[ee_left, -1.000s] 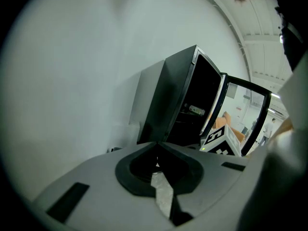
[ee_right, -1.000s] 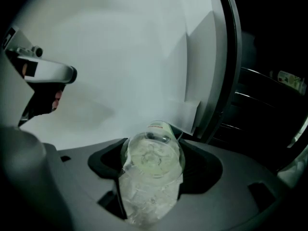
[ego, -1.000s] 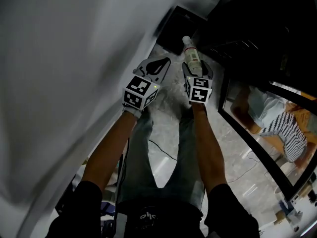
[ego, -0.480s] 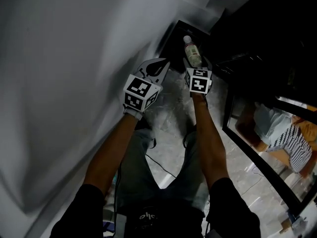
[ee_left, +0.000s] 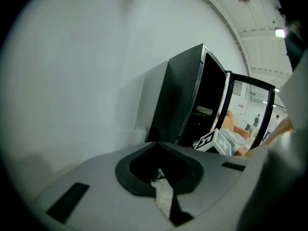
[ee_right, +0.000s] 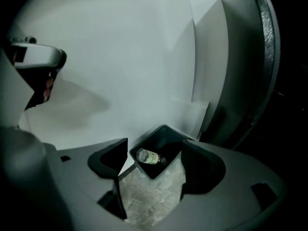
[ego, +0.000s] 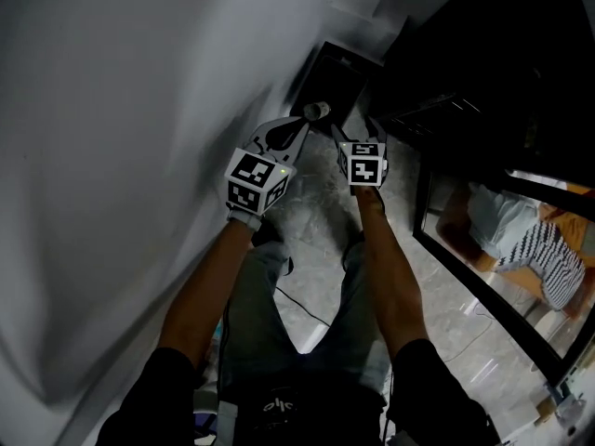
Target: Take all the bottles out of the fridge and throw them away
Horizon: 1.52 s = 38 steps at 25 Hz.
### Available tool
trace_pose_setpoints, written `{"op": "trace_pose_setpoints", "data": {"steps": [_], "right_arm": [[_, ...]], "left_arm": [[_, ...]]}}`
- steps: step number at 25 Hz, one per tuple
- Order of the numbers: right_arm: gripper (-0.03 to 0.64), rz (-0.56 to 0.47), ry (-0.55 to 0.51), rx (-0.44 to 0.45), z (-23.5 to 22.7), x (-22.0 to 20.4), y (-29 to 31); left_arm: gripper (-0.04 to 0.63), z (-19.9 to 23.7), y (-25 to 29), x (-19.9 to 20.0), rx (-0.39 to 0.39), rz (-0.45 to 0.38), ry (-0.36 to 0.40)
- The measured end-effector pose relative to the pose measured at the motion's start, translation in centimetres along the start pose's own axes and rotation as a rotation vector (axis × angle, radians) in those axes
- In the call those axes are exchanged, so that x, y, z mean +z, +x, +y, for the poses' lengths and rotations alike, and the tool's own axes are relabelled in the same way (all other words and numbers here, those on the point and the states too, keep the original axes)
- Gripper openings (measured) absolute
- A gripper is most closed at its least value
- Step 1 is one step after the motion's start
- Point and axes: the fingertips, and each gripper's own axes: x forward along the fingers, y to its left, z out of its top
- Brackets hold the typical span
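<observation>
Presently, my right gripper (ego: 361,131) is held out ahead of me with its two dark jaws spread wide and nothing between them. Straight beyond the gap, framed by the jaws, stands a black rectangular bin (ee_right: 162,137), open at the top. A clear glass-like bottle with a pale cap and a paper label (ee_right: 148,156) lies on its side within that opening, cap end toward the left jaw. I cannot tell whether it rests on the bottom. The bottle is apart from both jaws.

My left gripper (ee_left: 159,173) is just to the left of the right one, level with it. Its jaws are pressed together, leaving only a thin slit, and they hold nothing.

Beneath both grippers runs a pale marbled stone floor (ego: 321,207). A plain white wall (ee_right: 120,57) stands behind the bin and along the left gripper's left side. To the right of the right gripper is a tall black fridge (ee_left: 185,105) with its glass-panelled door (ee_left: 251,110) swung open.
</observation>
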Motion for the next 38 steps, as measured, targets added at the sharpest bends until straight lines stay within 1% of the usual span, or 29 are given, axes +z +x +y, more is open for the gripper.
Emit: {"op": "trace_pose_setpoints", "data": {"steps": [2, 5, 6, 9, 11, 13, 14, 16, 20, 25, 28, 30, 33, 38], "right_arm": [[0.340, -0.026, 0.008, 0.003, 0.2, 1.6, -3.3], [0.337, -0.065, 0.024, 0.000, -0.1, 4.9, -9.3], [0.327, -0.075, 0.035, 0.001, -0.1, 5.8, -11.5], [0.199, -0.106, 0.063, -0.013, -0.1, 8.7, -18.6], [0.105, -0.131, 0.068, -0.031, -0.5, 10.8, -22.8], [0.036, -0.150, 0.072, -0.047, -1.2, 12.5, -26.4], [0.015, -0.156, 0.076, -0.054, -1.5, 13.2, -28.2], [0.009, -0.174, 0.089, -0.067, -2.3, 14.4, -31.8], [0.008, -0.253, 0.109, -0.103, -4.3, 17.7, -38.0], [0.008, -0.340, 0.117, -0.143, -6.2, 20.3, -46.2], [0.008, -0.373, 0.123, -0.150, -7.4, 21.4, -50.2], [0.008, -0.391, 0.127, -0.163, -8.3, 21.5, -52.4], [0.008, -0.413, 0.145, -0.199, -10.2, 21.3, -55.4], [0.008, -0.434, 0.179, -0.251, -12.6, 19.8, -58.7]], "left_arm": [[0.006, -0.8, -0.9, 1.6, 0.000, -0.003, -0.008], [0.006, -2.6, -2.2, 5.0, -0.012, -0.010, -0.012], [0.006, -3.4, -2.9, 6.2, -0.012, -0.011, -0.017], [0.006, -6.0, -5.3, 10.2, -0.014, -0.021, -0.032], [0.006, -7.9, -6.6, 13.3, -0.027, -0.039, -0.028], [0.006, -9.9, -7.5, 16.2, -0.045, -0.055, -0.014], [0.006, -11.0, -7.9, 17.5, -0.053, -0.061, -0.008], [0.006, -13.1, -8.6, 20.0, -0.069, -0.077, 0.004], [0.006, -16.9, -9.4, 25.2, -0.102, -0.118, 0.036], [0.006, -22.8, -10.5, 29.5, -0.159, -0.147, 0.072], [0.006, -25.4, -10.8, 31.5, -0.182, -0.150, 0.061], [0.006, -27.2, -10.7, 32.5, -0.205, -0.155, 0.069], [0.006, -30.3, -10.2, 34.0, -0.249, -0.159, 0.107], [0.006, -34.5, -9.2, 35.0, -0.311, -0.152, 0.158]]}}
